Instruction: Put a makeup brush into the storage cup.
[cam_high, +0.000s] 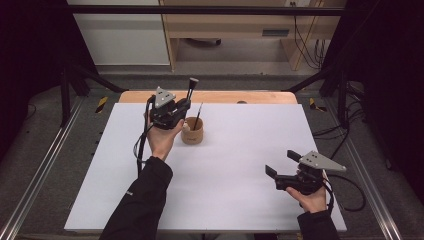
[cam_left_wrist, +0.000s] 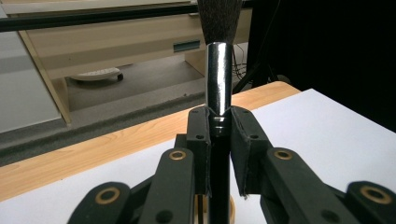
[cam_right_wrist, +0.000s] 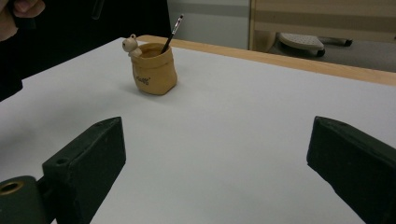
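Idling near the tabletop's near right corner, the right gripper (cam_high: 278, 170) is holding its jaws wide, empty. Toward the far edge, the left gripper (cam_high: 176, 106) is clamping a brush (cam_left_wrist: 219, 77) upright beside the cup (cam_high: 192, 131), which is already holding a thin brush (cam_high: 198, 116); insertion is pending. Bristles are cut off in the left gripper view.

High view: fixed overhead, person's side, faces fwd/down; whole white table (cam_high: 225, 170) at mid range.
Left gripper view: rides along its jaws, v. close on clamped brush (cam_left_wrist: 219, 79), faces far table edge.
Right gripper view: low, between its wide-apart jaws, faces pot (cam_right_wrist: 154, 70).
Shared w/ high view: pot (cam_high: 192, 131), table.
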